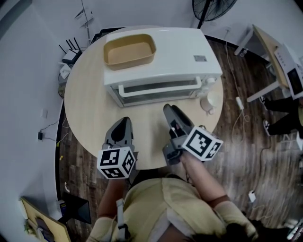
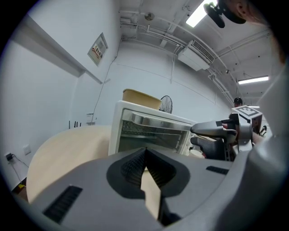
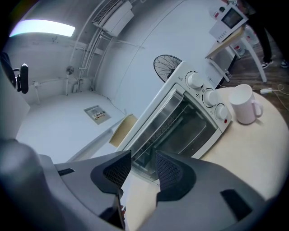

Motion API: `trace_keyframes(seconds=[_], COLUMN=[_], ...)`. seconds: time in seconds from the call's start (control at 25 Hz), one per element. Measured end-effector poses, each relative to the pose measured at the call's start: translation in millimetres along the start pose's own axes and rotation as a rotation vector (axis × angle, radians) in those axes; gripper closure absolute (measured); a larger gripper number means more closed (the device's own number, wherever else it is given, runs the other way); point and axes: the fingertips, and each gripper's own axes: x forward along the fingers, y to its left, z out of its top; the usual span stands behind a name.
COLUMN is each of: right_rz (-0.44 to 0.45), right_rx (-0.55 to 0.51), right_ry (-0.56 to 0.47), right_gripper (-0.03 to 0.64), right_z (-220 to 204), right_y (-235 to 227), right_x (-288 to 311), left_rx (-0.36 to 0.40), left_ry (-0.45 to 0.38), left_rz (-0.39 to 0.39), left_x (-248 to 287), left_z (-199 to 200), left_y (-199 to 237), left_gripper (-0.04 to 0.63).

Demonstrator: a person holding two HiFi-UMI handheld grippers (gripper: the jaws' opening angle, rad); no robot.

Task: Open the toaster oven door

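Note:
A white toaster oven (image 1: 161, 56) stands at the back of the round table (image 1: 90, 113), its glass door (image 1: 158, 93) closed and the handle bar (image 1: 158, 87) running along the door's top edge. My left gripper (image 1: 124, 124) hovers over the table in front of the oven's left part, jaws shut on nothing (image 2: 144, 152). Just short of the door's right half is my right gripper (image 1: 169, 111), open with a narrow empty gap (image 3: 143, 166). Through that gap the door (image 3: 180, 128) shows. The right gripper (image 2: 212, 134) also appears in the left gripper view.
A tan tray (image 1: 129, 49) rests on the oven's top. A white mug (image 1: 210, 101) stands on the table right of the oven, below its knobs (image 3: 207, 97). A fan (image 1: 213, 7) and desks stand beyond the table; cables lie on the wood floor (image 1: 239, 118).

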Motion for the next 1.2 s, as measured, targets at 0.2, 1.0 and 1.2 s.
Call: trace_keyframes(seconds=[0.2, 1.0, 1.2], right_rz=[-0.006, 0.058, 0.054], right_rx=[0.014, 0.212, 0.229], right_ry=[-0.004, -0.059, -0.073], right_gripper=[0.471, 0.469, 0.466], right_z=[3, 8, 8], right_y=[4, 26, 26], right_x=[16, 60, 61], left_rx=[-0.011, -0.027, -0.030], left_ry=[0.005, 0.041, 0.051], left_rz=[-0.004, -0.046, -0.058], left_x=[8, 35, 40], left_z=[3, 3, 1], left_y=[14, 54, 57], left_gripper=[0.592, 0.592, 0.592])
